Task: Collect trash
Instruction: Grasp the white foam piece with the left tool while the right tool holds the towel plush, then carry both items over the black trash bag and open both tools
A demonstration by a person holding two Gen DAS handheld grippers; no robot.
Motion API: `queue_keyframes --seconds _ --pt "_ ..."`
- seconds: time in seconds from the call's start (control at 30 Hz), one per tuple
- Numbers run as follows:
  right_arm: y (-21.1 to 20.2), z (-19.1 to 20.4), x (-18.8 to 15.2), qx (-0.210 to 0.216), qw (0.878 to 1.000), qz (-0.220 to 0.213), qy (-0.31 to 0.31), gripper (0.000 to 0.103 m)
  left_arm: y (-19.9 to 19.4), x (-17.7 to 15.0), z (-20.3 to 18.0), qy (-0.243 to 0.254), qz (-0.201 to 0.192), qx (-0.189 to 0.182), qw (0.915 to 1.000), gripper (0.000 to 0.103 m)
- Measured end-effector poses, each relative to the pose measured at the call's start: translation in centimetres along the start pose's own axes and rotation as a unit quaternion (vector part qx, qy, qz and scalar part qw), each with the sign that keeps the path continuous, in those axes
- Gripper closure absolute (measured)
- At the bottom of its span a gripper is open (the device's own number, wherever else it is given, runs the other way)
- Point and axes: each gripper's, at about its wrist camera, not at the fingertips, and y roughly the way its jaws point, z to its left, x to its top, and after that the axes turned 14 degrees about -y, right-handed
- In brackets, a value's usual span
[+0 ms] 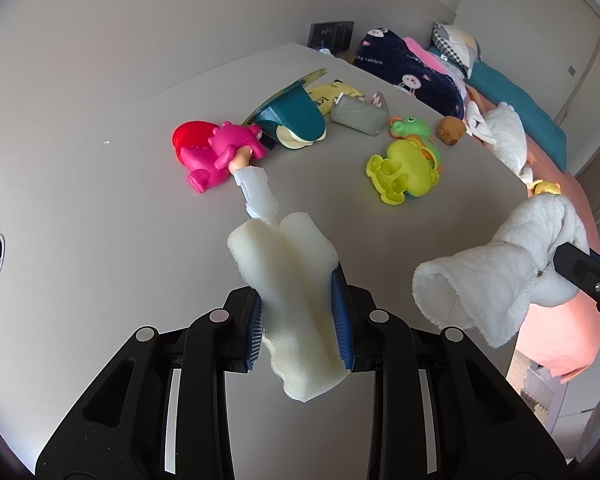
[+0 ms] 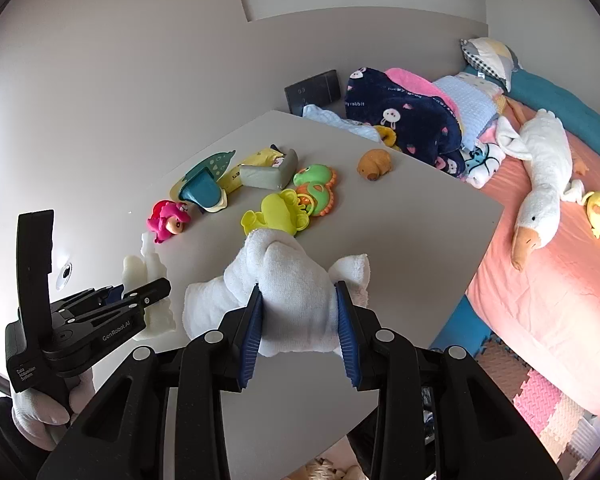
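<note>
My left gripper is shut on a folded piece of cream foam, squeezed between the blue pads and held above the grey table. A white plastic piece pokes out beyond the foam's far end. My right gripper is shut on a bunched white cloth, also off the table. In the right wrist view the left gripper shows at the left edge with the foam, held by a gloved hand. In the left wrist view the cloth hangs at the right.
Toys lie across the far table: a pink dinosaur, a teal scoop, a yellow-green frog toy, a green toy, a grey pouch, a brown figure. A bed with blankets and a plush goose stands to the right.
</note>
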Motion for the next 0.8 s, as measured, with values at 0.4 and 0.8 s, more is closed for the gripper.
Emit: queue_keyframes --seconds 0.4,0.8 --pt "-3.1 -1.1 -1.5 -0.018 1.0 -0.019 0.016 0.067 -3.2 -1.1 -2.8 0.039 -0.024 -0.02 0.9987 0.074" --pt "-6.3 -4.3 -4.6 -0.052 0.997 -0.027 0.048 0.067 -4.2 -3.0 -7.9 0.085 -0.022 -0.053 0.9947 0.074"
